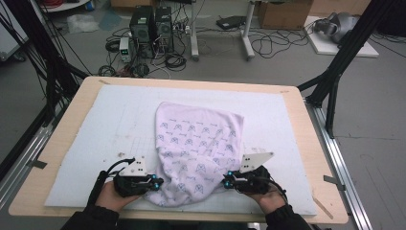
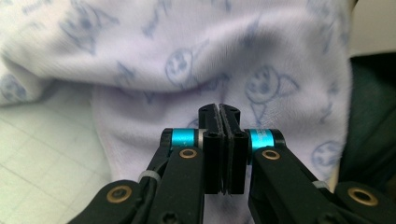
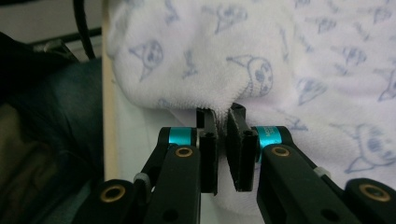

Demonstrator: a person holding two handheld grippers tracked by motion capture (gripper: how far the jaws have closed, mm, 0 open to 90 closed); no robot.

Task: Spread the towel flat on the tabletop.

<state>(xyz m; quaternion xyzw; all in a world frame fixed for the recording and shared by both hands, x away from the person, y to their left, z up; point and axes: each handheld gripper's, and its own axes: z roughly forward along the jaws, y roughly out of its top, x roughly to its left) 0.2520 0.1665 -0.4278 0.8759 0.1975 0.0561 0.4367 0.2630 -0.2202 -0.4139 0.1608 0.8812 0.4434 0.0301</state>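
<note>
A pale lilac towel (image 1: 198,148) printed with small blue cartoon faces lies bunched and partly folded on the white mat (image 1: 95,134) that covers the light wooden table (image 1: 67,115), its far end rounded toward the middle of the mat and its near end gathered at the edge closest to the person. The left gripper (image 1: 155,182) meets the towel's near left edge and the right gripper (image 1: 226,181) its near right edge, each held in a hand (image 1: 112,194) that enters from the bottom of the high view. In the left gripper view the two black jaws are pressed fully together, pad against pad, with the towel (image 2: 196,60) directly behind and around their tips; whether any cloth is caught between them cannot be told. In the right gripper view the jaws stand at a narrow gap, and the hemmed edge of the towel (image 3: 224,70) dips into that gap at the tips, pinched there. Beyond the table, the grey floor holds computer towers (image 1: 151,26), loose cables and a cardboard box (image 1: 285,13).
</note>
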